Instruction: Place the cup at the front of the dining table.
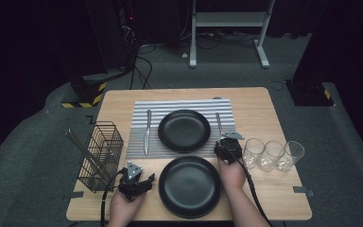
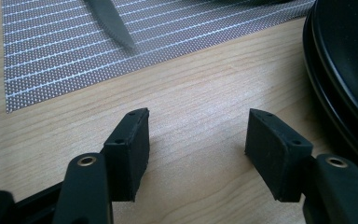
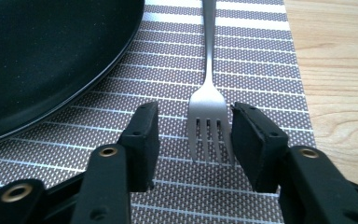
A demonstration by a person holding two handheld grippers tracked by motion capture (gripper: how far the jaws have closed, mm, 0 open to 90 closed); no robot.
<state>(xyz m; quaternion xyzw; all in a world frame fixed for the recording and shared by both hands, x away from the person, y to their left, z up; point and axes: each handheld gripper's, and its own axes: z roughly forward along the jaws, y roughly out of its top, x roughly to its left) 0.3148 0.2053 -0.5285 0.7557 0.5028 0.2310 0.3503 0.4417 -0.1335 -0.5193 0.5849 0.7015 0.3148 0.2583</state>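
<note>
I see a dark room with grey carpet, cables and a white metal stand at the far side, and a wooden table (image 1: 260,118) in the middle. On its far half lies a striped placemat (image 1: 139,142) with a black plate (image 1: 184,130) on it, a knife (image 1: 147,132) to the plate's left and a fork (image 3: 208,112) to its right. A second black plate (image 1: 189,186) sits on bare wood at the near edge, just below the mat. At the left stands a black wire basket (image 1: 101,156) with long utensils leaning in it; at the right three clear glasses (image 1: 273,155) stand in a row.

My right gripper (image 3: 193,140) is down at the near right corner of the mat, its jaws spread and standing either side of the fork's tines. The right jaw is at the edge of the tines, possibly touching; the left jaw stands clear of them. The fork lies flat on the mat, tines toward me, handle running away, just right of the far plate's rim.

My left gripper (image 2: 196,140) rests low over bare wood at the near left, between the basket and the near plate. Its jaws are wide apart with nothing between them; the near plate's rim is just to its right, the mat's corner and the knife tip beyond it.
</note>
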